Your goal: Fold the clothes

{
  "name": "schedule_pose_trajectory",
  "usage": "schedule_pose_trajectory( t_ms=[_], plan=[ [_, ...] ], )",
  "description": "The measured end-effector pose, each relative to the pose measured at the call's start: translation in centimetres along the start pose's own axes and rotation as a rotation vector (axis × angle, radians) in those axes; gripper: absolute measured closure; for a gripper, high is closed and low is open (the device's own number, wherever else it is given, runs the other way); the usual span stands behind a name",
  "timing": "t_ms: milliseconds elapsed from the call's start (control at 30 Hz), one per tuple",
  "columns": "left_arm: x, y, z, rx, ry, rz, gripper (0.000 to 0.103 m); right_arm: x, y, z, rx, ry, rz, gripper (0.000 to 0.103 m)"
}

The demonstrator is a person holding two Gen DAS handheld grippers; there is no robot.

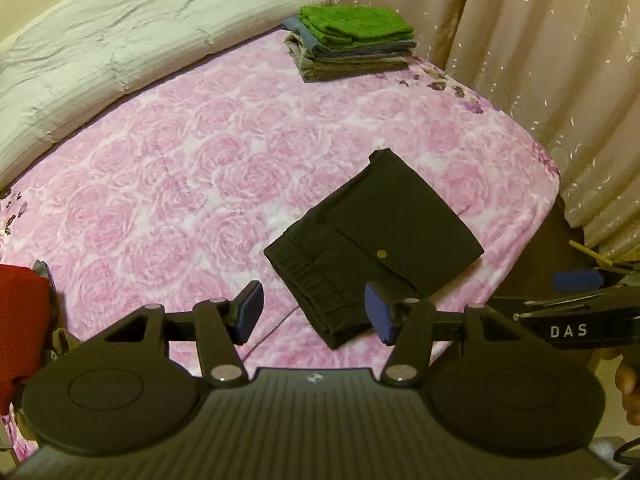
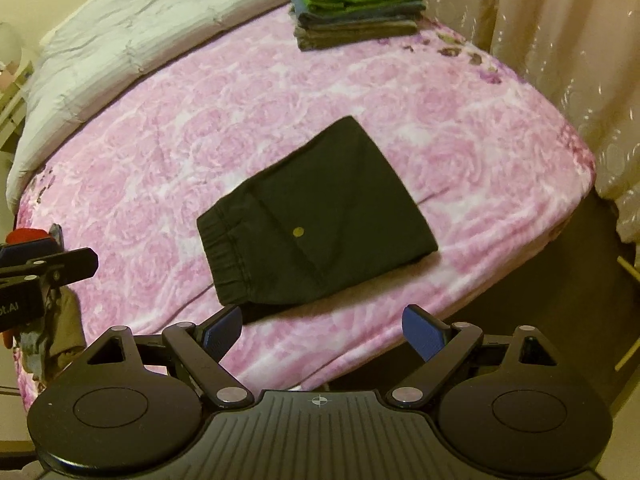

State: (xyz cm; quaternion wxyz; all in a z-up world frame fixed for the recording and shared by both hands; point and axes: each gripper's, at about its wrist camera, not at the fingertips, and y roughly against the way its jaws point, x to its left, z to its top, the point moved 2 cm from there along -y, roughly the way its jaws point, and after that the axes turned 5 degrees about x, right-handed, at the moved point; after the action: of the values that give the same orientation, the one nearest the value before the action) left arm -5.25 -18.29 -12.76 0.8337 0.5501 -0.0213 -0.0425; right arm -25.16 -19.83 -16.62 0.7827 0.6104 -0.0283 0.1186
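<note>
Pink bed (image 2: pixel 460 128); folded black shorts (image 2: pixel 316 216); red cloth (image 1: pixel 20 328) cut off.

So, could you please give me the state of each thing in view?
Black shorts: folded, flat on bed.
Clothes stack: folded, green piece on top.
Left gripper: open, empty.
Right gripper: open, empty.
Red garment: unfolded, at bed edge.
</note>
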Motion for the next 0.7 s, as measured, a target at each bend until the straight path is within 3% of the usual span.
schedule_pose_trajectory(
  t_ms=[433,700],
  plan=[
    [-0.3,-1.7,1.7,0.038,0.01,0.009,0.05,-0.2,-1.0,2.0,0.036,0.024,-0.013,0.013],
    [-2.1,-3.0,3.9,0.043,0.143,0.084,0.049,-2.0,-2.4,6.4,0.058,0.173,0.026,0.013]
  ],
)
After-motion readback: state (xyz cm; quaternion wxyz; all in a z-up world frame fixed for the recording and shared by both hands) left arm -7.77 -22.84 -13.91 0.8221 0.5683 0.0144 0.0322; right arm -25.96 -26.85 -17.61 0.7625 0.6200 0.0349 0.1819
